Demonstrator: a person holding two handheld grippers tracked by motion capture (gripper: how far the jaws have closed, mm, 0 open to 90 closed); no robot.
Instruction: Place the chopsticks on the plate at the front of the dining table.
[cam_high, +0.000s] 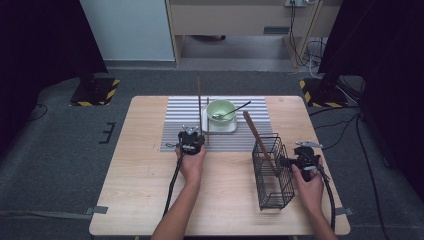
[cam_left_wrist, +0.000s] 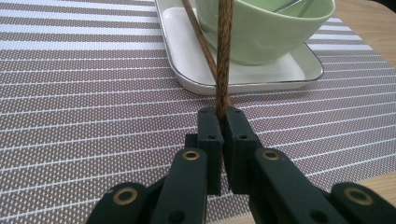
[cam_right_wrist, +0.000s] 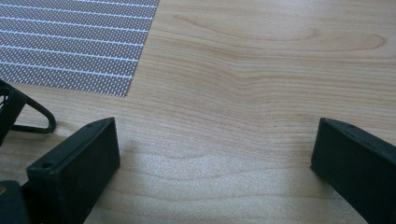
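A: High view, pls. What's the shot?

B: Person at a wooden bench (cam_high: 150, 200), a tool in each hand. Left hand-held gripper (cam_high: 192, 139) sits on the striped mat (cam_high: 175, 117), clamped on a brown chopstick (cam_high: 199, 100) that stands upright, just beside the green bowl (cam_high: 221, 111) on its white tray (cam_high: 220, 127). A spoon (cam_high: 231, 112) rests in the bowl. Right hand-held gripper (cam_high: 292, 161) sits against the right side of the wire basket (cam_high: 272, 172); another stick (cam_high: 257, 135) leans out of the basket.

A: Left gripper view?

B: Jaws pinched tight w/ the chopstick (cam_left_wrist: 224, 56) rising straight up between them. A 2nd chopstick (cam_left_wrist: 201, 42) lies slanted across the tray (cam_left_wrist: 187, 70) behind it. Bowl (cam_left_wrist: 266, 32) close ahead, mat (cam_left_wrist: 84, 93) underneath.

A: Right gripper view?

B: Jaws spread wide, nothing between them, bare bench (cam_right_wrist: 243, 93) below. Mat corner (cam_right_wrist: 70, 46) top left; a bit of black basket wire (cam_right_wrist: 32, 114) at the left edge.

A: So which step?

B: Looks like clearing the place setting: one stick lifted, basket waiting. Prob. mid-carry.

A: Next move needs?

B: My guess: swing the held stick right, keep it upright, clear the bowl rim, lower it tip-first into the basket beside the first. Right tool could steady the basket, since it's light and may tip.
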